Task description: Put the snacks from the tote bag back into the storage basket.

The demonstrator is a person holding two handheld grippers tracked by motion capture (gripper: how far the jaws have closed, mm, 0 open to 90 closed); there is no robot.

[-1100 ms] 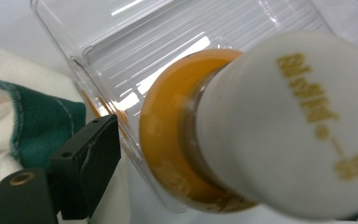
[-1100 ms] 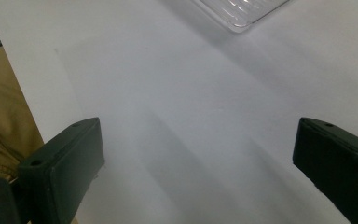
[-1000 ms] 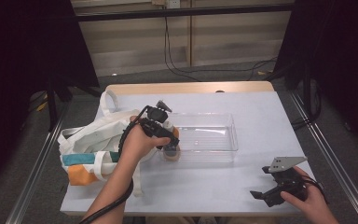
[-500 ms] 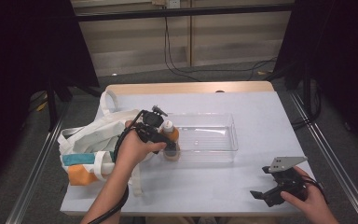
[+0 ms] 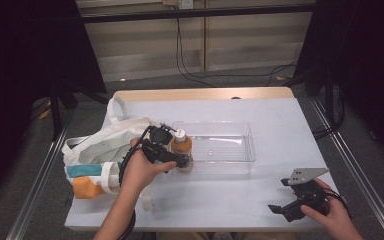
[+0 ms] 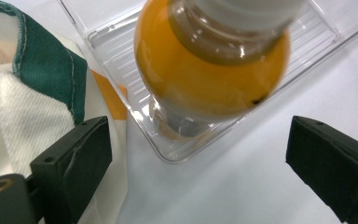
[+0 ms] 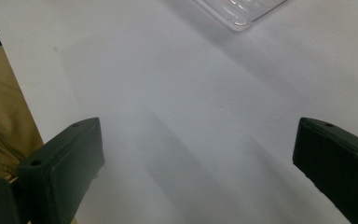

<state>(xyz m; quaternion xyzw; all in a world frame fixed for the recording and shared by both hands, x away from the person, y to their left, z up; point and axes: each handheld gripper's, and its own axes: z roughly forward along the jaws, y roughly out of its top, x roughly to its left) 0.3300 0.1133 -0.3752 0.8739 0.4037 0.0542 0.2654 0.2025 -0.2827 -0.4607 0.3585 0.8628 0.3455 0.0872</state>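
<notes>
The orange bottle (image 5: 181, 148) stood in the clear tray (image 5: 230, 131), apparently just placed (left gripper (image 5: 167, 150) spread wide around it, right gripper (image 5: 290, 206) wide, idle), bag (image 5: 100, 150) likely holding more.

White table (image 5: 290, 120) with wooden far edge, grey floor (image 5: 145, 85), dark curtains (image 5: 25, 55), trailing cables (image 5: 190, 65)

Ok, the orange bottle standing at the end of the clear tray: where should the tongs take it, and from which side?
Probably around the round orange body of the bottle, below its white cap. It stands upright at the clear tray's left end, so come in level from the bag side, where the left tongs are open, one jaw either side.
</notes>
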